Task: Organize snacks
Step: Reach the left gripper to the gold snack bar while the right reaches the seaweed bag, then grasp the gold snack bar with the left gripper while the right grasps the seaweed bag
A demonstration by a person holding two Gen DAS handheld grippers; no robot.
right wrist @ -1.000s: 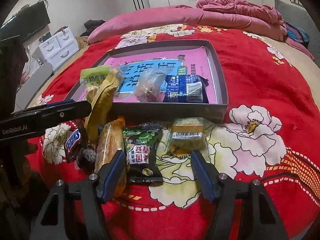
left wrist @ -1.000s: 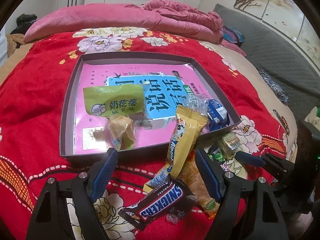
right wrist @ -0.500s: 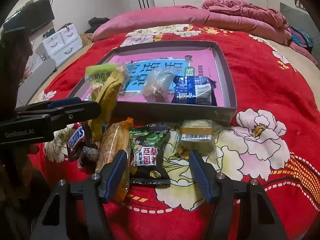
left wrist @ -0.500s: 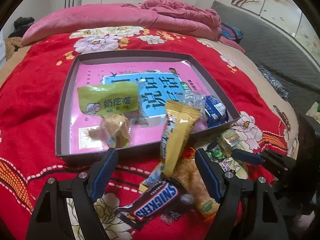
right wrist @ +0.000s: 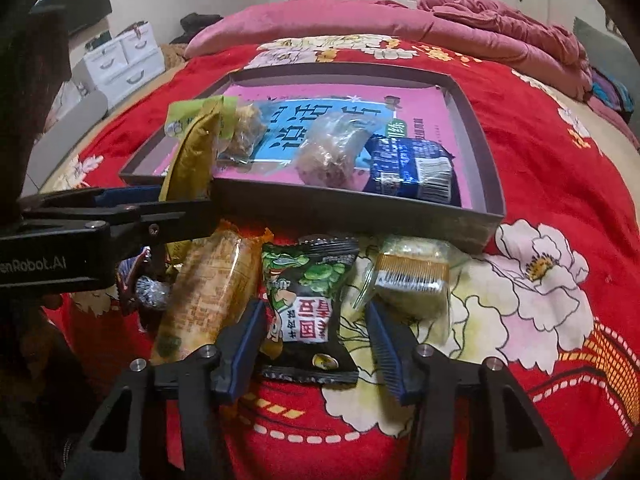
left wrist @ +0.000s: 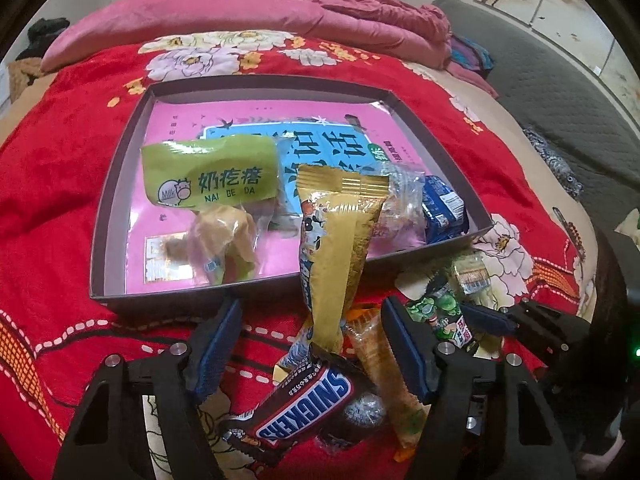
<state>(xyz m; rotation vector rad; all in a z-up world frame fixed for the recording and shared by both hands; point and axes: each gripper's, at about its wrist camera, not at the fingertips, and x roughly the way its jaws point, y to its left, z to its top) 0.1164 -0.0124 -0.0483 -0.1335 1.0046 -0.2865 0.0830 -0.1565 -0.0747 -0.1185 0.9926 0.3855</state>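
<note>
1. We've eased both grippers in since a second ago: the snacks loom larger, and the gold wrapper (left wrist: 340,248) now leans higher across the near wall of the box (left wrist: 116,184).
2. The red floral blanket (left wrist: 48,184) carries everything; the box sits mid-bed, lined with a pink sheet.
3. In the box: a green milk-candy bag (left wrist: 212,176) toward the near left corner, a clear bag of brown pieces (right wrist: 332,152) by the near wall, a blue packet (right wrist: 416,168) at the near right corner.
4. Outside the near wall lie a loose pile: a Snickers bar (left wrist: 304,408), an orange-wrapped roll (right wrist: 212,292), a green pea packet (right wrist: 308,300) and a pale cake packet (right wrist: 412,276).
5. Our left gripper (left wrist: 312,344) stands wide, holding nothing, its pads either side of the gold wrapper's lower end and the Snickers.
6. Our right gripper (right wrist: 316,340) is wide too, straddling the pea packet, grasping nothing.
</note>
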